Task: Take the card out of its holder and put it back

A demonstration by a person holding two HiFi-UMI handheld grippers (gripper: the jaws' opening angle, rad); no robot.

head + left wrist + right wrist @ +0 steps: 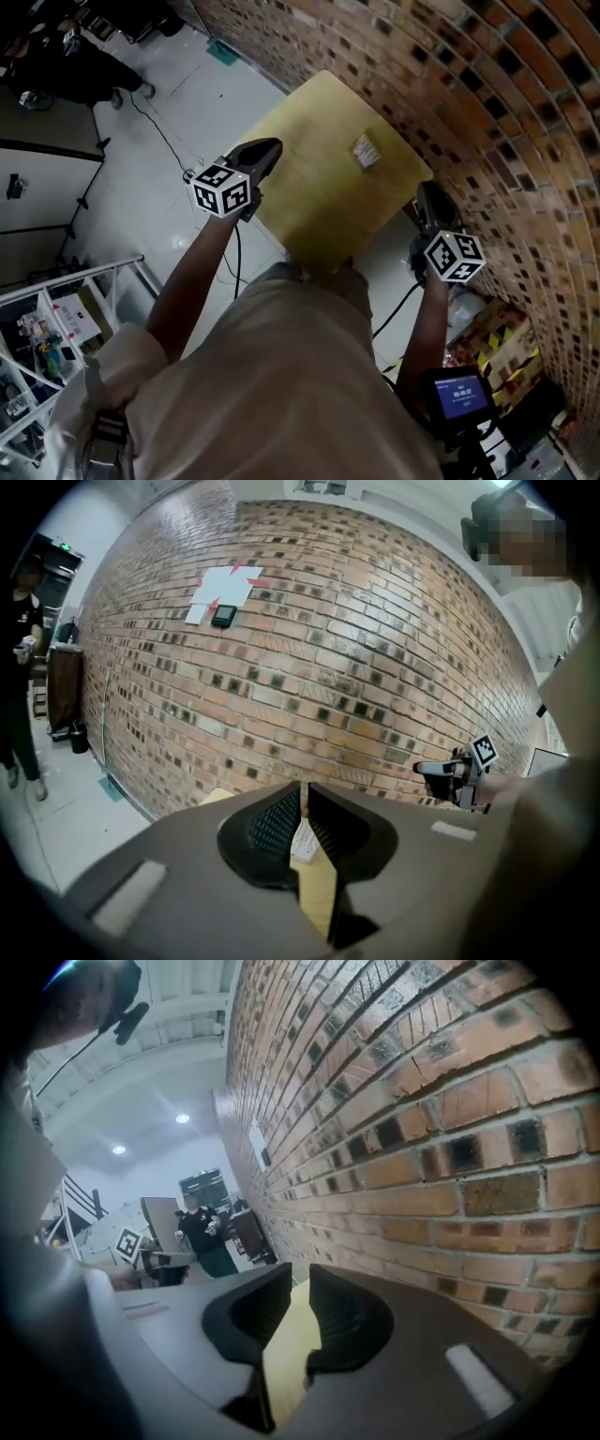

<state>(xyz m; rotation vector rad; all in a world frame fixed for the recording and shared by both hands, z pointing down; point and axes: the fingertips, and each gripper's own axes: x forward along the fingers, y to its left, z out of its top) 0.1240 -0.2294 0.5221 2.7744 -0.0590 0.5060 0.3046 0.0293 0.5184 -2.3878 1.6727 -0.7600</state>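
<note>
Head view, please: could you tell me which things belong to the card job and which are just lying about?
Job: card holder, yellow table, left claw, right claw, both empty.
Lying about: blue screen, floor cable, shelf rack.

The tabletop [319, 187] stands against the brick wall [487, 103]; the card holder [365, 150] lies on it, near the wall. The left tongs [266, 150] hover at its left edge; the right tongs [431, 200] at its right edge.
</note>
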